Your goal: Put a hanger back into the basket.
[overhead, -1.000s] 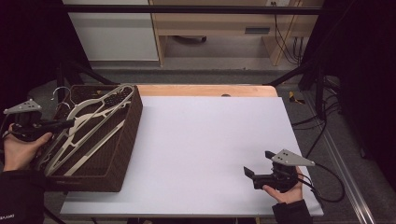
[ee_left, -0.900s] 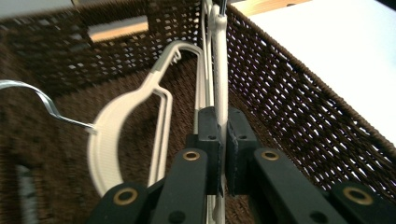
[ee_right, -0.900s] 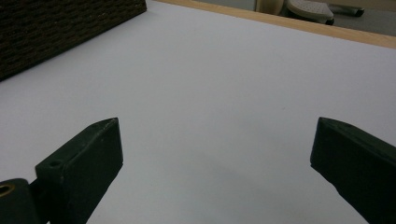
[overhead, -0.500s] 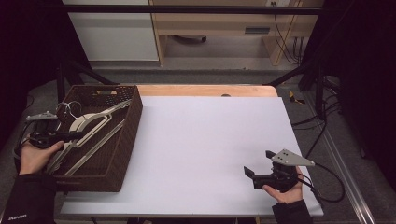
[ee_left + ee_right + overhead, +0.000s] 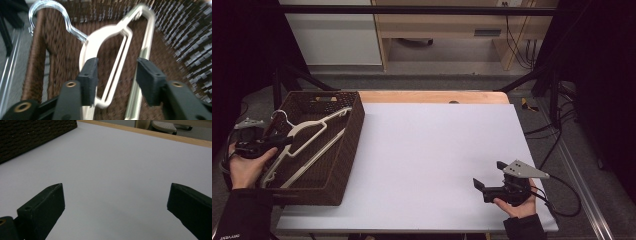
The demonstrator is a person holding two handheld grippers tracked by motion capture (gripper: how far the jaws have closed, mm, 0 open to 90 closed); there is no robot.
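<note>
Cream hanger inside the wicker basket, at the table's left edge. Metal hook up against the basket's left wall, toward its far left corner. Long axis on a diagonal: shoulders fanning from the hook end toward the far right corner and down toward the near edge of the basket, one arm propped on the right rim.

Left gripper right at the hanger's neck, poised over the basket's left rim and pointed in along that same diagonal. Jaws just been opening; in the left gripper view the curved cream neck passes between the two pads with a gap on either side, so parted and not clamping, hanger apparently loose in the basket. Blur there, so contact with the left pad hard to rule out.

Right gripper far off, near the table's near right corner, jaws spread wide over bare white surface, holding nothing.

Clearly the left hand's business, judging by nearness. For a fresh grip, likely best closing across the neck just below the hook, square to the long axis; for retreat, straight back over the left rim.
</note>
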